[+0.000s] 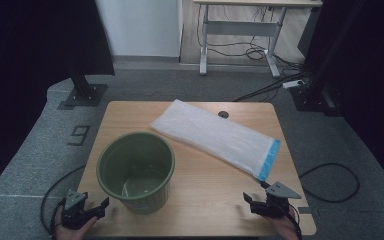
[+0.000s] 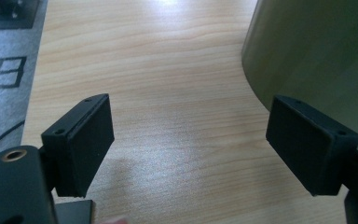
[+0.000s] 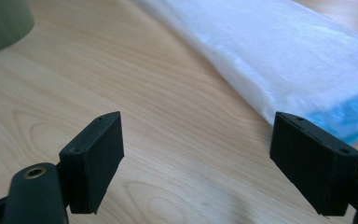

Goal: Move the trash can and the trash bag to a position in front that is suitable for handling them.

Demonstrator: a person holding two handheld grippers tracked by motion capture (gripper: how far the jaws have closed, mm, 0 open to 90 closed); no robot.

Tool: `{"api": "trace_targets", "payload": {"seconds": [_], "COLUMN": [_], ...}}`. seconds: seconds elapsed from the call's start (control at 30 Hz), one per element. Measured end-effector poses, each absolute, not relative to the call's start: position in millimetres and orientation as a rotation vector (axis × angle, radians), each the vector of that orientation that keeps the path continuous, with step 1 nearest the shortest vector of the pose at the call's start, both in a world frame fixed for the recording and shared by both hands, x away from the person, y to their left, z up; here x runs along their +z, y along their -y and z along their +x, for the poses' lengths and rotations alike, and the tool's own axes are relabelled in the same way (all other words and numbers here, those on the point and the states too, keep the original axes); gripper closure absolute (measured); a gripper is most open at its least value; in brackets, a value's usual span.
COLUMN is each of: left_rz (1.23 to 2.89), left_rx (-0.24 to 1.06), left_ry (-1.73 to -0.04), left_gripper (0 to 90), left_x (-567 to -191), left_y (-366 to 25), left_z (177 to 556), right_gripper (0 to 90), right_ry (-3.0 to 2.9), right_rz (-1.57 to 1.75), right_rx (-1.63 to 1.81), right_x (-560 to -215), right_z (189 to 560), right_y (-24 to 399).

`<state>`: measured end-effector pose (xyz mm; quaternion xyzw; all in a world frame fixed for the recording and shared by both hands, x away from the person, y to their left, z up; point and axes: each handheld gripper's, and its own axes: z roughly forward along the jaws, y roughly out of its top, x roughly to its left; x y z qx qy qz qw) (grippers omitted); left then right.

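Observation:
A green plastic bucket [image 1: 136,170] stands upright and empty on the front left of the wooden table [image 1: 205,175]. A flat white plastic bag [image 1: 215,136] with a blue end strip lies slantwise across the back right. My left gripper [image 1: 100,209] rests at the front left edge, open, just left of the bucket. In the left gripper view the open gripper [image 2: 191,140] holds nothing, with the bucket wall [image 2: 317,51] beside its right jaw. My right gripper [image 1: 250,204] sits open near the front right edge. In the right gripper view that gripper [image 3: 198,154] is over bare wood, short of the bag [image 3: 279,51].
A round cable hole [image 1: 223,114] is in the table's back edge. On the grey carpet are a painted 9 [image 1: 80,135], cables [image 1: 330,182], and black stand bases [image 1: 85,94]. A desk frame [image 1: 240,30] stands far behind.

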<state>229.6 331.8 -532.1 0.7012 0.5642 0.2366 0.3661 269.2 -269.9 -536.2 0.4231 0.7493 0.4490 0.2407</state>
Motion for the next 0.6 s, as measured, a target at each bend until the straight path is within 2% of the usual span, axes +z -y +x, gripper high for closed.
{"api": "trace_targets", "payload": {"seconds": [0.17,0.23,0.33,0.43,0.6], "left_rz": [1.788,1.800,1.833,1.886,1.936], "left_rx": [0.586,0.527,0.505,0.515,0.509], "left_ry": [-1.385,-1.296,-1.202,-1.022,-0.883], "left_gripper": [14.8,14.7,14.7,14.8,14.9], "left_x": [-530,-529,-526,-517,-505], "left_y": [-335,-335,-333,-322,-295], "left_z": [226,221,217,209,213], "right_gripper": [17.3,17.8,18.1,18.1,18.3], "right_ry": [-2.000,-1.971,-1.963,-1.986,-2.013], "right_rz": [1.236,1.254,1.234,1.220,1.201], "right_rx": [1.269,1.334,1.341,1.339,1.365], "right_x": [-538,-535,-532,-534,-534], "right_z": [270,267,265,264,264], "right_y": [282,287,287,286,283]}}
